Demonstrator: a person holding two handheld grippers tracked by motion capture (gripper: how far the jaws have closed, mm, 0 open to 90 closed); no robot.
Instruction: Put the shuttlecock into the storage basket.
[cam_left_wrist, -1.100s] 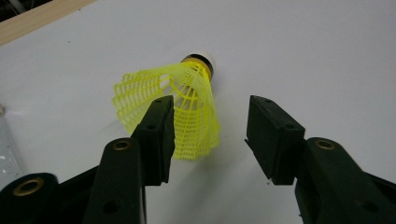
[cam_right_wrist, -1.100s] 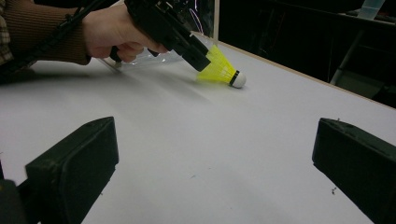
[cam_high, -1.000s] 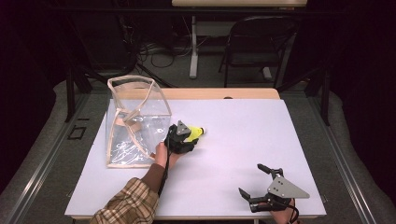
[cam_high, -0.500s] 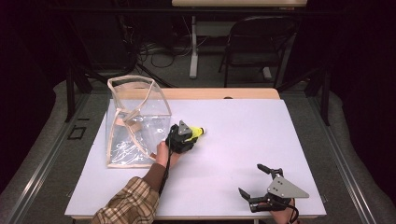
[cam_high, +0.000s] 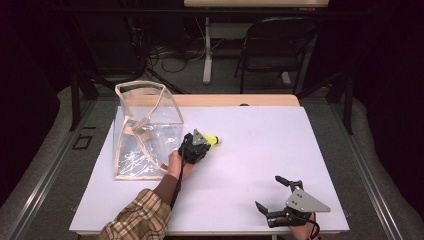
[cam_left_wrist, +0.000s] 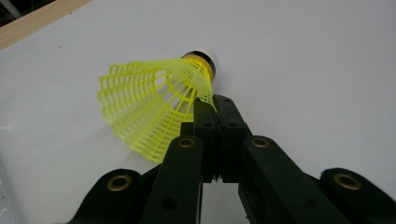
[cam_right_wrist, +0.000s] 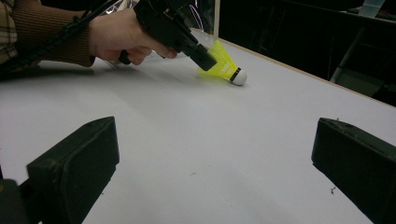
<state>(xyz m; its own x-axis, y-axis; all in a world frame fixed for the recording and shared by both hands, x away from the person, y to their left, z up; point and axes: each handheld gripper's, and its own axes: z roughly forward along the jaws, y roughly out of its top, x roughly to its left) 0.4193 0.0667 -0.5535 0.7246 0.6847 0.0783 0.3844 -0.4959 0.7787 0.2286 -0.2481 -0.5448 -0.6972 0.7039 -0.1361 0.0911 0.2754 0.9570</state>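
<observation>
Left claw (cam_left_wrist: 215, 109) just closing, now pinched on the yellow shuttlecock (cam_left_wrist: 154, 105) skirt edge, ready for lifting toward the clear bag (cam_high: 145, 130). Right claw (cam_high: 280, 196) wide open, empty, resting on the counter (cam_high: 280, 140).

"How many things are on the counter (cam_high: 260, 150)?"

"One yellow shuttlecock (cam_high: 213, 141) and one clear bag (cam_high: 145, 132) with a tan trim. That makes two loose things."

"And the grippers?"

"Two. One left gripper (cam_high: 206, 142), one right gripper (cam_high: 270, 192), each with two black jaws. Each sits in one hand, so two hands."

"Sleeves?"

"One plaid sleeve (cam_high: 135, 220) at the near edge of the high view."

"Anything behind the counter?"

"One dark chair (cam_high: 272, 45) and one pale post (cam_high: 206, 45), plus a tangle of cables too mixed to count"
</observation>
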